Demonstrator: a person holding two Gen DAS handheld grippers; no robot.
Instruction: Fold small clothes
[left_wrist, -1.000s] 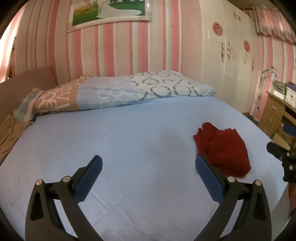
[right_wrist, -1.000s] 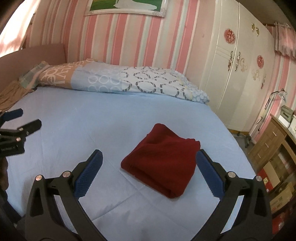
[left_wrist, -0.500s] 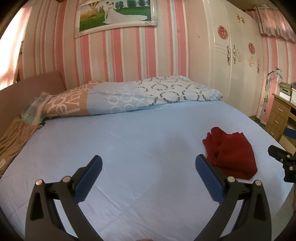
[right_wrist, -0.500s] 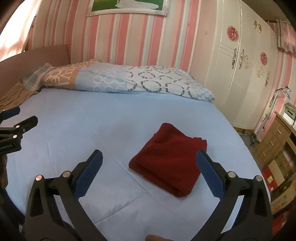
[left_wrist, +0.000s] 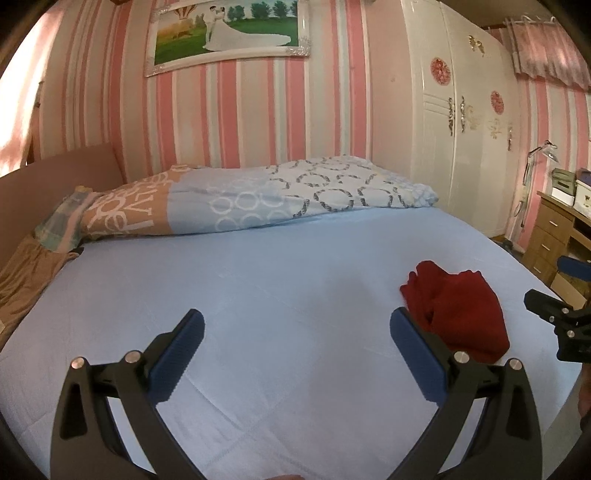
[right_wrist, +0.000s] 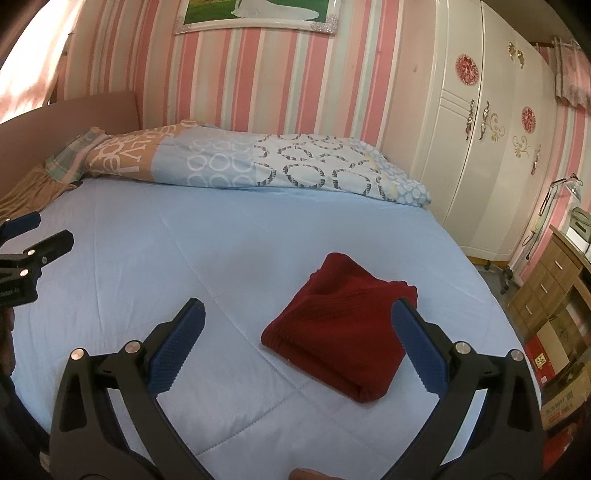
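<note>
A dark red garment (right_wrist: 343, 325) lies folded into a compact rectangle on the light blue bed sheet (right_wrist: 184, 258). It also shows in the left wrist view (left_wrist: 461, 314), at the right side of the bed. My right gripper (right_wrist: 297, 347) is open and empty, held above the sheet just short of the garment, whose right part lies behind the right finger. My left gripper (left_wrist: 295, 354) is open and empty over bare sheet, left of the garment. Each gripper shows at the edge of the other's view.
A patterned duvet (left_wrist: 258, 199) lies rolled along the head of the bed against the striped wall. A brown cloth (left_wrist: 26, 269) lies at the far left. A white wardrobe (right_wrist: 480, 147) and a wooden desk (left_wrist: 554, 236) stand to the right, beyond the bed edge.
Both grippers have drawn back and tilted up, so the garment sits lower and farther in both views. The garment has not moved. Both grippers stay open.
</note>
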